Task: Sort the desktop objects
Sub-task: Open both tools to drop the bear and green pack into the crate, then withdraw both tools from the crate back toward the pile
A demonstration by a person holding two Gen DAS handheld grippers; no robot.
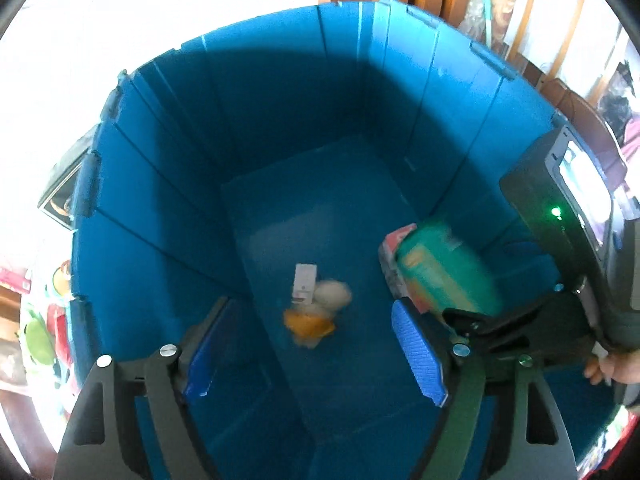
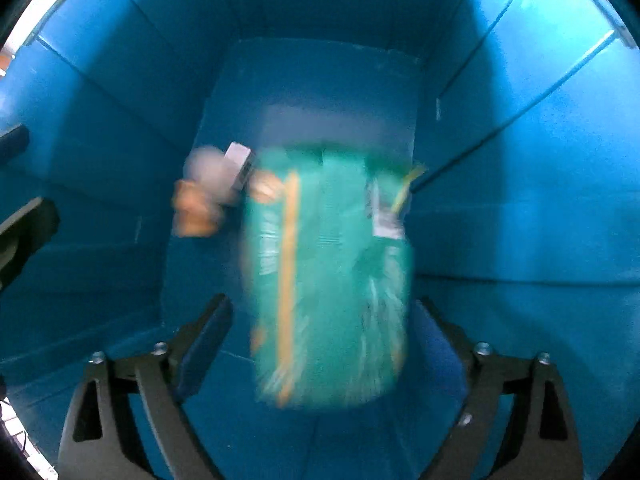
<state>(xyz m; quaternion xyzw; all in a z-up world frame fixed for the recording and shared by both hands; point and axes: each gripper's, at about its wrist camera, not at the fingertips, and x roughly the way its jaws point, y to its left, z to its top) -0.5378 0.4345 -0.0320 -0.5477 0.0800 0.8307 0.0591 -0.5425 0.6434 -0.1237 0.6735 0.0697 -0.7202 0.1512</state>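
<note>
We hold both claws inside the blue bin (image 1: 168,184). The left claw (image 1: 316,356) is wide and empty. The right claw (image 2: 320,344) is wide too, and the green packet (image 2: 328,280) between its fingers looks blurred, probably falling toward the right wall. A small plush toy (image 1: 316,308) lies mid-floor. Next, we judge, both claws lift out.

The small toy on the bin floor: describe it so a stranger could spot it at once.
Look inside the deep blue bin. On its floor lies a small white-and-orange plush toy with a white tag, left of the green package between the right gripper's jaws. It is blurred, pale and rounded; the package is large and boxy.
</note>
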